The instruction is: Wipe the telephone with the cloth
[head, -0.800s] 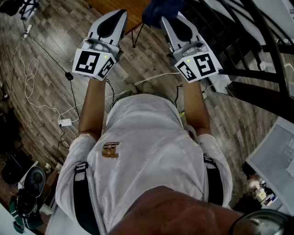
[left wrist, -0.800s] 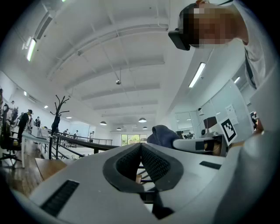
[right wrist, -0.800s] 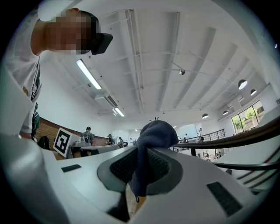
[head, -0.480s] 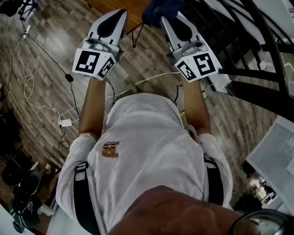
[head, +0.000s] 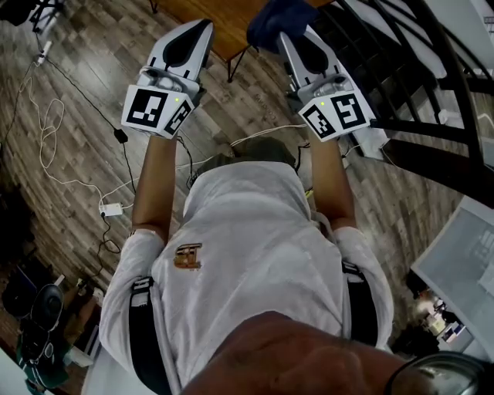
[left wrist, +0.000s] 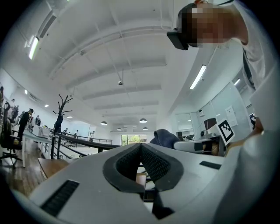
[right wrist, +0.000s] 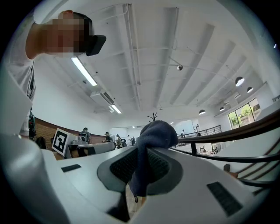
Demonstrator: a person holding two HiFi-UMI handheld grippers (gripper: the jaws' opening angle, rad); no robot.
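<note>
Out in front of the person's torso, both grippers point away from the body above a grey-brown plank floor. On the left gripper the jaws are closed tip to tip with nothing between them. On the right gripper the jaws are clamped on a dark blue fabric cloth, which bunches above the tips and hangs down between the pads.

The telephone appears in no view, so its location cannot be determined. A brown wooden table lies just beyond the gripper tips.

Probable risks:
- Only a narrow fold of cloth sits in the pads, so a firm wiping stroke could drag it free.
- An unsteadied telephone could slide under pressure.
- A white power adapter with its cable on the floor could catch a foot.
</note>
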